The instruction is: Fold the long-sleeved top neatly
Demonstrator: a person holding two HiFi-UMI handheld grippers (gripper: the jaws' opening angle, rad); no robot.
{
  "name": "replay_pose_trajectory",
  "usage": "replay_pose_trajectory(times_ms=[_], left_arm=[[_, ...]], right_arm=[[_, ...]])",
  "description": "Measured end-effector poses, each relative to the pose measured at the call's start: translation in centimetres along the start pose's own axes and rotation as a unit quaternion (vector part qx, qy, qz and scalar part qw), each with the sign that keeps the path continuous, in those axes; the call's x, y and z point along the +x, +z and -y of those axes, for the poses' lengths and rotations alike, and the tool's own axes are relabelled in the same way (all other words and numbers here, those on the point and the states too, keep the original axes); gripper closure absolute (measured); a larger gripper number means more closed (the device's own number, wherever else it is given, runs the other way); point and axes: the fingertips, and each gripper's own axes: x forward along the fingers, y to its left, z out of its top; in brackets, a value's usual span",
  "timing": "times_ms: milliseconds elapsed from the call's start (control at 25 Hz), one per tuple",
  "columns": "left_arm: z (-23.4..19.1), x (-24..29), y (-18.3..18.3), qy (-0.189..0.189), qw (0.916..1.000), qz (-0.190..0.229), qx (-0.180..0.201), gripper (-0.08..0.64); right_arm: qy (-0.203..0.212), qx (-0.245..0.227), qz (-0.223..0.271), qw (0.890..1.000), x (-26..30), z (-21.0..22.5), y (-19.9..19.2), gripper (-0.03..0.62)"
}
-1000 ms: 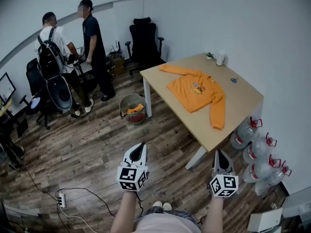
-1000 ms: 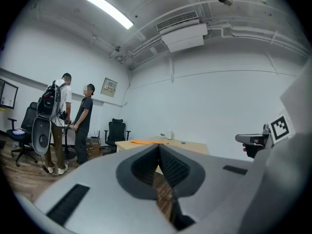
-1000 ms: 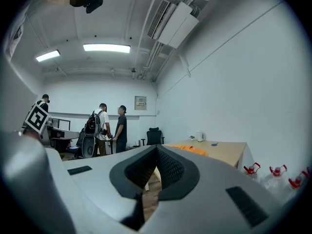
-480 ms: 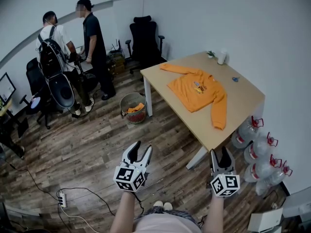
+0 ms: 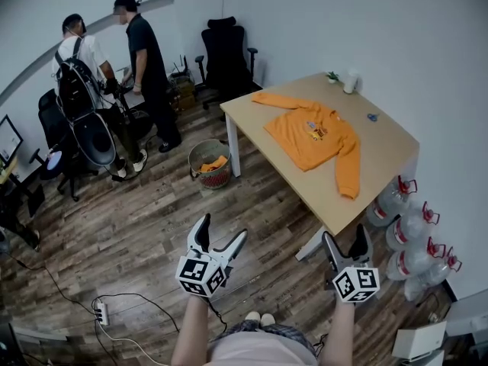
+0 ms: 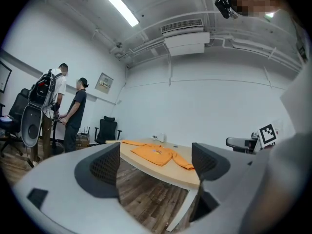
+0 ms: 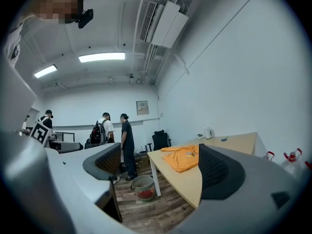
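An orange long-sleeved top point(image 5: 314, 136) lies spread flat on the light wooden table point(image 5: 381, 158), one sleeve toward the far left corner, the other toward the near edge. It shows too as the top point(image 6: 156, 153) in the left gripper view and the top point(image 7: 183, 159) in the right gripper view. My left gripper point(image 5: 221, 233) and right gripper point(image 5: 347, 237) hang over the floor, well short of the table. Both have just been opening and stand open with nothing between their jaws.
Two people point(image 5: 141, 75) stand at the back left by chairs point(image 5: 229, 56) and desks. A round basket point(image 5: 210, 166) sits on the floor by the table's left leg. Several water jugs point(image 5: 415, 239) stand right of the table. A white cup point(image 5: 351, 81) and small items rest at the table's far edge. A power strip point(image 5: 101, 311) lies on the floor.
Both grippers went from shut to wide open. The view has shifted slightly toward the table; the people at the back have shuffled a little.
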Motion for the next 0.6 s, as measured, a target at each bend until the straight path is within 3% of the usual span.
replay_pose_trajectory(times_ms=[600], left_arm=[[-3.1, 4.4, -0.9, -0.007, 0.9999, -0.007, 0.003, 0.117]], right_arm=[[-0.019, 0.0, -0.002, 1.0, 4.5, 1.1, -1.0, 0.11]])
